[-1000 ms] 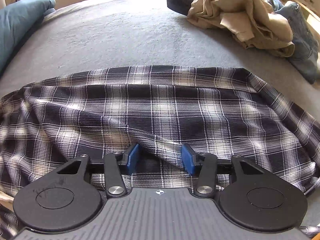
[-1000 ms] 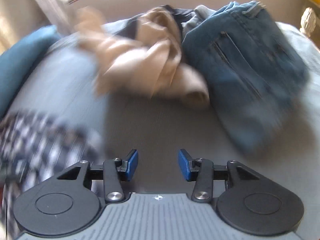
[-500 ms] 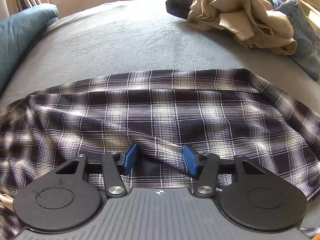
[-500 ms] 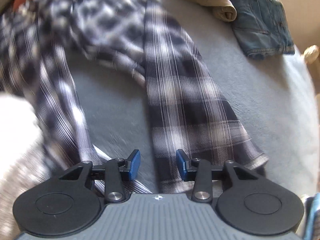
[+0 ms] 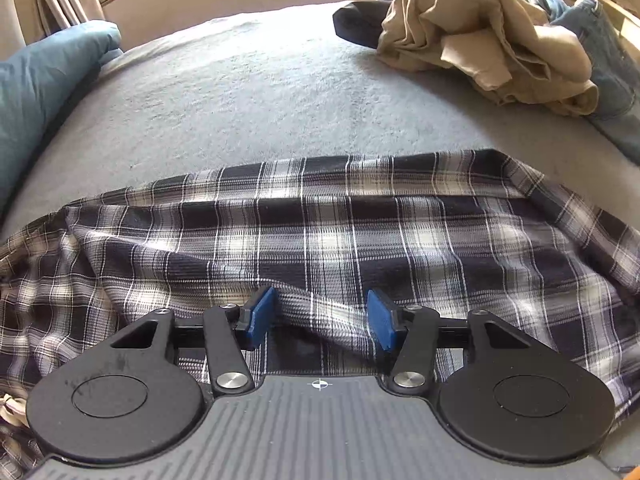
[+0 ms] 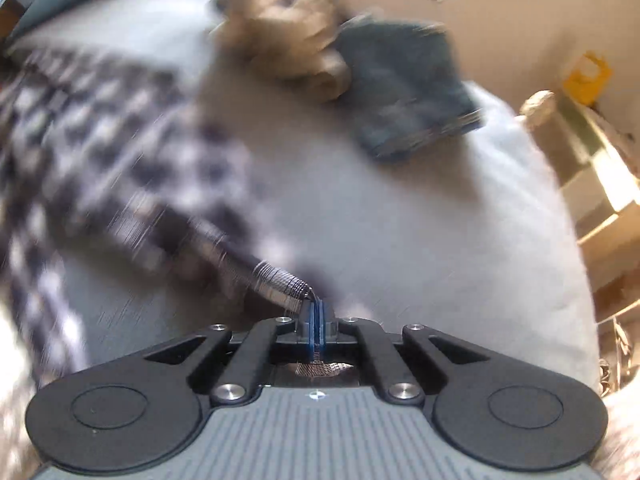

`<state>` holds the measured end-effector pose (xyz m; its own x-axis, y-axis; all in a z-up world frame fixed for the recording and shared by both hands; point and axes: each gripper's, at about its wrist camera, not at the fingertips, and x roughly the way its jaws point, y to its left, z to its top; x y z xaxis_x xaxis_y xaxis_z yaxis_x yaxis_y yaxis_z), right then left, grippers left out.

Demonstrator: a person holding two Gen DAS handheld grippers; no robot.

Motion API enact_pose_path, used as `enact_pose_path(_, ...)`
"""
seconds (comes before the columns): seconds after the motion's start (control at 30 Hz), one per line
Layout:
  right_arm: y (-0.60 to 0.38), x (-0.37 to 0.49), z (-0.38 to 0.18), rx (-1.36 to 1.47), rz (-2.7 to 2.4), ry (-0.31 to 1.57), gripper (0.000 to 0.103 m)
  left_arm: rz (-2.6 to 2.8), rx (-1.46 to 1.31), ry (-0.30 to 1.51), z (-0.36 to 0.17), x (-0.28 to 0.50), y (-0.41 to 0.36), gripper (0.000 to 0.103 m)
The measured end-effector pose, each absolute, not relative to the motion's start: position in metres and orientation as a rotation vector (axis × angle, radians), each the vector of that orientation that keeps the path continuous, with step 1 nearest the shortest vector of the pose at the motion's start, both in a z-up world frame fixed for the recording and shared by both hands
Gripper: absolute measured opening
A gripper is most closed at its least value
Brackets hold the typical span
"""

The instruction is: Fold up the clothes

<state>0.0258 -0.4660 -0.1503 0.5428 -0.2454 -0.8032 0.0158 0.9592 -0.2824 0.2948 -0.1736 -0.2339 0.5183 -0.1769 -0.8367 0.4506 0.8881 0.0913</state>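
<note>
Shirt: the checked shirt (image 5: pixel 320 232) lies spread on the gray bed cover (image 5: pixel 248 96), right in front of the left claw (image 5: pixel 320 314) and running off to both sides of it.
Left claw: its two blue pads (image 5: pixel 260 314) stand about half apart. A raised fold of the shirt sits between them. It is hard to tell if the pads press on it, so the claw looks open around the fold.
Right claw: the right claw (image 6: pixel 317 320) is pinched tight. A thin bit of the shirt (image 6: pixel 120 152) is caught between its pads (image 6: pixel 308 322), and a scrap of the cloth pokes out behind them. From the pads the cloth runs away in a tight rope, up and to the left.
Blur: the right view is smeared, so the shirt there shows only as dark and white squares.
Bed cover: bare gray past the shirt's far edge.
Tan clothes: a crumpled tan heap (image 5: pixel 480 36) lies far ahead of the left claw, to the right.
Jeans: blue jeans (image 5: pixel 608 68) lie just beside the tan heap, further right.
Pillow: a blue pillow (image 5: pixel 44 80) sits far to the left.
</note>
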Motion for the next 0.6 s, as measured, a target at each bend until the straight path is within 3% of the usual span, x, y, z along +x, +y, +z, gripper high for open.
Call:
enact_pose_path(0.3,-0.566,0.140,-0.140,-0.210,-0.302,0.938,0.001,-0.396,0.325,0.952,-0.233,0.301,-0.180,0.051)
enact_pose_path(0.6,-0.602,0.206,-0.206,-0.200,-0.299,1.126,0.001,-0.394,0.349,0.974,-0.239,0.308,-0.182,0.051)
